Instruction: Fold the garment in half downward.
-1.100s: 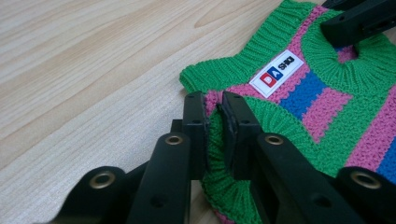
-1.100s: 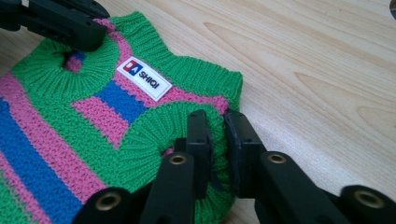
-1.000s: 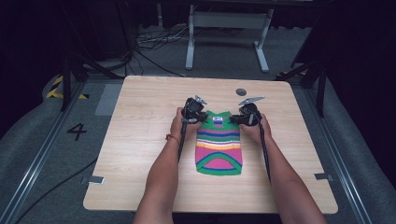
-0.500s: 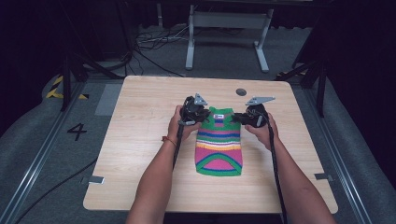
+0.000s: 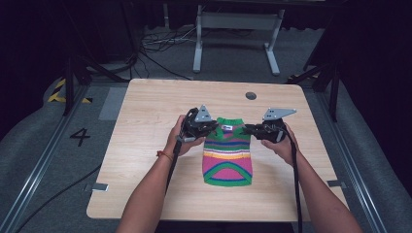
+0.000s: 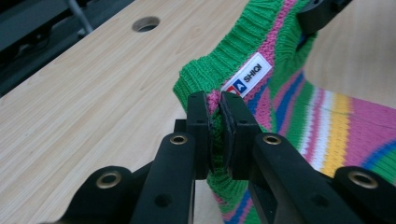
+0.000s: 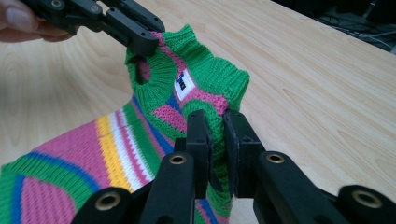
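Sweater (image 5: 227, 150) is clenched at both shoulders, left tool (image 6: 215, 112) and right tool (image 7: 216, 122) alike; collar end is raised off the table (image 5: 145, 111), hem below is not yet lifted.

A light wooden table (image 5: 145, 126) with a round hole (image 5: 250, 95) near its far edge stands on grey carpet (image 5: 43, 131). Beyond it, a white metal frame (image 5: 236, 29) and loose cables (image 5: 155, 46) sit in a dark room, with a painted number 4 (image 5: 80, 136) on the floor
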The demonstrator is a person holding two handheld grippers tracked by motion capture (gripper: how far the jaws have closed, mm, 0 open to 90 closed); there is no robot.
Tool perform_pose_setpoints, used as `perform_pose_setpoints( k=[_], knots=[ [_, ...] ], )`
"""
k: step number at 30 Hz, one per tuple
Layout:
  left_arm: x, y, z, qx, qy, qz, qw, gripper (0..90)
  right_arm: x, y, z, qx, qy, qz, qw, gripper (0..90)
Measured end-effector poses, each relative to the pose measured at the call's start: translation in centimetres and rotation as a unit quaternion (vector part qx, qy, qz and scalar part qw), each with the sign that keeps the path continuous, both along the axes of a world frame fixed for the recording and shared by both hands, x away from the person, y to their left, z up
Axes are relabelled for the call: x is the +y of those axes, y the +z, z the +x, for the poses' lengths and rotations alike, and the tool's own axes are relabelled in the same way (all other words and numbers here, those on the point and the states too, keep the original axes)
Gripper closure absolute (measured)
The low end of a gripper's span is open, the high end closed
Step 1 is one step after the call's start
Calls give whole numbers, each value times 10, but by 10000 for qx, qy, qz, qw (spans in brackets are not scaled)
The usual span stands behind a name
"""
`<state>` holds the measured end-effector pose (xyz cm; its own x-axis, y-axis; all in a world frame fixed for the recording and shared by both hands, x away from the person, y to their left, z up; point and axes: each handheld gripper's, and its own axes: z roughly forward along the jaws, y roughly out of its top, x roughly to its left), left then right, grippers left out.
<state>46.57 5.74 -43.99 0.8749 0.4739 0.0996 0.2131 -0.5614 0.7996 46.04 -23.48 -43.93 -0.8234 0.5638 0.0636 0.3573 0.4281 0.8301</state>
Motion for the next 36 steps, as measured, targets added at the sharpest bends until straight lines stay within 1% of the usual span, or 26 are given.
perform_pose_setpoints(
  k=[2, 3, 6, 7, 8, 9, 10, 11, 13, 14, 15, 16, 17, 18, 21, 22, 24, 26, 28, 29, 30, 31, 33, 34, 35, 36],
  knots=[
    [1, 0, -6, -59, -60, 26, 10000, 826, -1, 2, -7, -51, 108, -36, 9999, 819],
    [3, 1, -10, -69, -124, -27, 9999, 824, -2, 3, -9, -76, 147, -39, 9999, 819],
    [7, 1, -19, -146, -228, -32, 9996, 821, -4, 4, -17, -123, 312, -34, 9994, 818],
    [8, 1, -22, -131, -268, -66, 9995, 820, -5, 5, -21, -138, 360, -37, 9993, 816],
    [9, 2, -27, -187, -309, -12, 9993, 820, -5, 5, -23, -134, 404, -27, 9991, 816],
    [9, 2, -30, -203, -363, 13, 9991, 818, -5, 6, -27, -169, 492, -57, 9986, 815],
    [9, 2, -30, -203, -363, 13, 9991, 816, -5, 6, -27, -169, 492, -57, 9986, 815],
    [10, 2, -34, -232, -420, 7, 9988, 816, -5, 6, -30, -185, 553, -57, 9983, 810],
    [10, 1, -42, -279, -505, 78, 9983, 810, -6, 6, -39, -182, 696, -79, 9974, 807],
    [10, 1, -46, -283, -523, 98, 9982, 808, -6, 5, -42, -180, 742, -86, 9970, 807],
    [10, 1, -46, -283, -523, 98, 9982, 804, -6, 5, -42, -180, 742, -86, 9970, 807],
    [10, 0, -51, -305, -622, 121, 9975, 802, -7, 4, -49, -170, 837, -150, 9962, 806],
    [10, 0, -51, -305, -622, 121, 9975, 801, -7, 4, -49, -170, 837, -150, 9962, 806],
    [10, -1, -57, -299, -693, 129, 9971, 799, -7, 2, -55, -168, 913, -231, 9954, 804],
    [10, -3, -64, -251, -815, 175, 9962, 799, -7, 0, -62, -132, 1008, -257, 9945, 798],
    [10, -3, -64, -251, -815, 175, 9962, 799, -7, 0, -62, -132, 1008, -257, 9945, 798],
    [10, -4, -70, -227, -895, 175, 9956, 800, -9, -2, -69, -119, 1084, -272, 9937, 798],
    [10, -7, -75, -188, -989, 235, 9946, 800, -9, -4, -73, -103, 1126, -291, 9932, 797],
    [10, -11, -82, -146, -1060, 306, 9938, 794, -9, -7, -80, -90, 1234, -379, 9916, 794],
    [10, -12, -84, -136, -1114, 305, 9932, 793, -9, -8, -83, -76, 1257, -395, 9913, 793],
    [10, -12, -84, -136, -1114, 305, 9932, 789, -9, -8, -83, -76, 1257, -395, 9913, 793],
    [10, -13, -86, -120, -1127, 353, 9929, 789, -9, -9, -85, -51, 1291, -393, 9908, 792],
    [9, -18, -92, -38, -1203, 401, 9919, 784, -9, -12, -92, -18, 1377, -445, 9895, 792],
    [9, -18, -92, -38, -1203, 401, 9919, 783, -9, -12, -92, -18, 1377, -445, 9895, 792],
    [9, -21, -95, 7, -1264, 445, 9910, 783, -10, -13, -93, -19, 1392, -454, 9892, 792],
    [7, -25, -99, 63, -1321, 536, 9898, 772, -9, -16, -96, 12, 1401, -495, 9889, 793]
  ],
)
